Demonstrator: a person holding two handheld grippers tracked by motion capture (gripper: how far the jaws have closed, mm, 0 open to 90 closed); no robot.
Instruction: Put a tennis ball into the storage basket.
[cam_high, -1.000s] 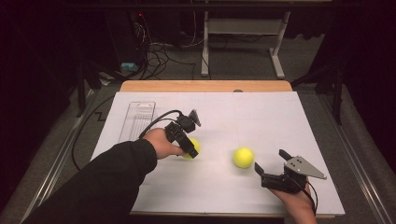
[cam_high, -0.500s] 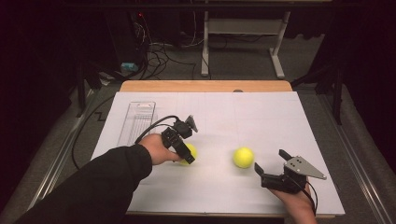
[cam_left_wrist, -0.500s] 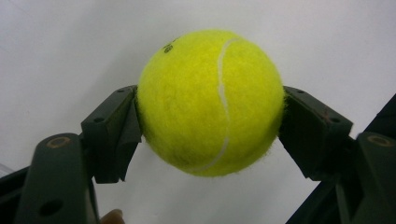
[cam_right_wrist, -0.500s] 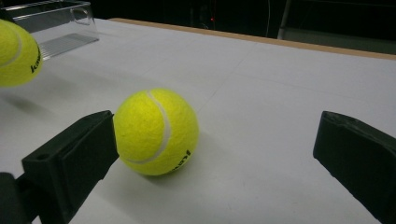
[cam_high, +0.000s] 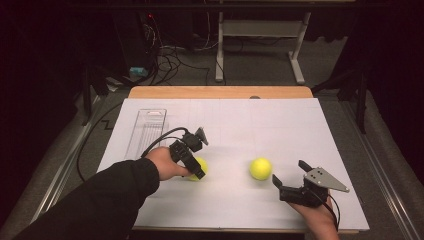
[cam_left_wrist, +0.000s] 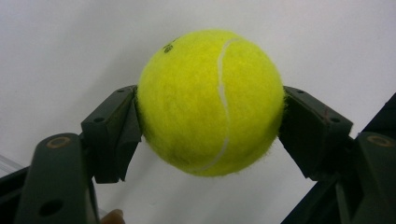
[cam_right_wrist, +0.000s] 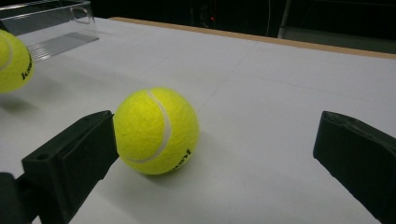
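Note:
My left gripper (cam_high: 196, 169) is shut on a yellow tennis ball (cam_high: 201, 164) left of the table's middle. In the left gripper view both black pads (cam_left_wrist: 123, 126) press the sides of this ball (cam_left_wrist: 210, 102), which hangs just above the white sheet. A second tennis ball (cam_high: 260, 168) rests on the sheet to the right. My right gripper (cam_high: 289, 172) stands open just right of it, near the front edge. In the right gripper view that ball (cam_right_wrist: 156, 130) lies ahead of the wide-apart jaws, closer to the left one, untouched. The held ball (cam_right_wrist: 11, 60) shows at the far left.
A clear plastic tray (cam_high: 147, 130) lies at the sheet's back left, also seen as the tray (cam_right_wrist: 51, 23) in the right gripper view. White paper (cam_high: 280, 125) covers the wooden table (cam_high: 220, 92). A cable (cam_high: 90, 145) trails off the left edge. Table legs and wires stand beyond.
My left gripper, with its ball, has shifted slightly left and toward the front edge. The right gripper and the second ball have kept still.

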